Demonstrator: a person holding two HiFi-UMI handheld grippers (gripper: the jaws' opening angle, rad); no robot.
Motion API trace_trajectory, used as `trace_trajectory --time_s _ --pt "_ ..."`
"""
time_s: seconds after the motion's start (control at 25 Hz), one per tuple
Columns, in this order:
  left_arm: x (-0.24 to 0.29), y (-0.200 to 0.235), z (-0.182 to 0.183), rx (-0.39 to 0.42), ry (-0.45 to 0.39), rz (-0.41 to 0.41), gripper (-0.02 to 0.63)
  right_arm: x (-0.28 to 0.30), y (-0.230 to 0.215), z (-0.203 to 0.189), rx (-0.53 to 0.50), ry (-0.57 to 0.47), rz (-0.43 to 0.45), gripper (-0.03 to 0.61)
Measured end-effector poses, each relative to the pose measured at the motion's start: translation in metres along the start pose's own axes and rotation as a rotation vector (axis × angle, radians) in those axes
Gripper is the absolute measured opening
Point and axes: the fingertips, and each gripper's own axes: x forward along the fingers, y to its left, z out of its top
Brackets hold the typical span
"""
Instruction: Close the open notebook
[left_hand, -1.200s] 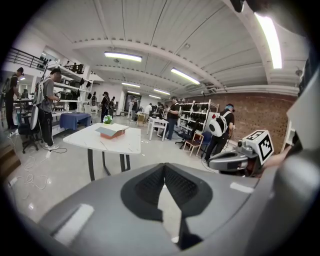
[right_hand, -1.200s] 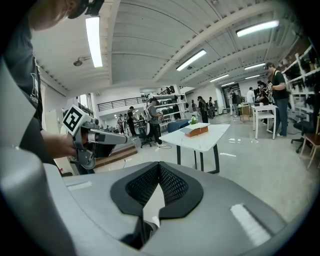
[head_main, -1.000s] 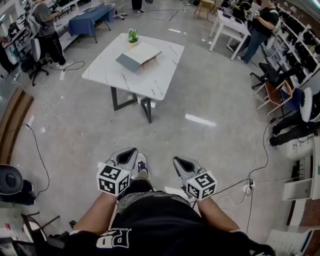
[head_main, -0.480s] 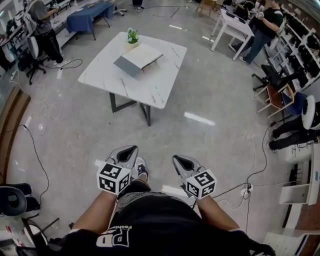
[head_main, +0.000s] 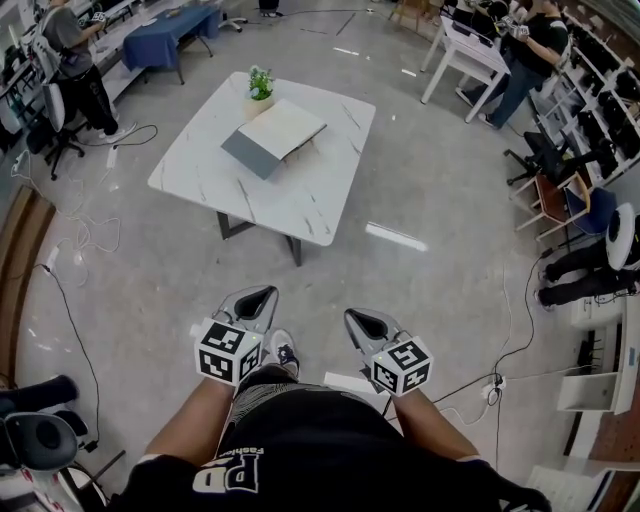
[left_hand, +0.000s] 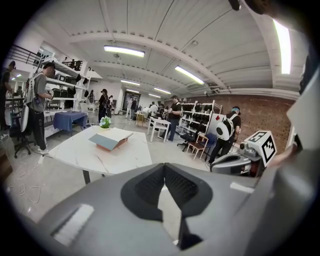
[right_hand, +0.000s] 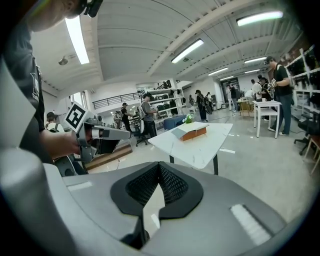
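Left gripper (head_main: 256, 300): held low in front of the person's torso, at 11 o'clock. Jaws closed tip to tip, nothing in them. Right gripper (head_main: 364, 322): same height, at 1 o'clock, well apart from the left one. Jaws also pressed together, empty. Both point forward over bare grey floor (head_main: 420, 290).

White marble-top table (head_main: 300, 195) is at 12 o'clock, well ahead of both grippers, with open floor between. Notebook (head_main: 275, 135) lies on the far half of the tabletop, open, pale page up and grey cover flap on its near-left side. It is far from either gripper. Small potted plant (head_main: 260, 83) is just beyond the notebook, at the table's far edge.

Farther out are a blue-covered table (head_main: 172, 22) at 11 o'clock and a white desk (head_main: 462, 52) at 1 o'clock.
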Motion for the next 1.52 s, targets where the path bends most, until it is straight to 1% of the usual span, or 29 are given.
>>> trace_trajectory --time_s 0.28,0.64,0.96,1.24,1.36,1.52 --pt "0.028 0.045 0.025 0.003 -0.005 -0.013 0.058 0.047 -0.024 0.028 -0.007 0.009 -0.019 0.0" --pt "0.058 0.098 0.051 0.003 -0.017 -0.037 0.058 0.1 -0.042 0.057 -0.023 0.02 -0.047 0.0" --pt "0.074 0.119 0.06 0.009 -0.016 -0.062 0.058 0.121 -0.051 0.064 -0.019 0.034 -0.067 0.0" --pt "0.076 0.13 0.053 -0.006 -0.012 -0.05 0.058 0.131 -0.054 0.069 -0.035 0.033 -0.062 0.0" --pt "0.077 0.134 0.055 -0.005 -0.021 -0.037 0.058 0.138 -0.057 0.075 -0.05 0.026 -0.049 0.0" --pt "0.081 0.145 0.062 -0.018 -0.037 0.008 0.058 0.153 -0.066 0.087 -0.074 0.018 -0.011 0.0"
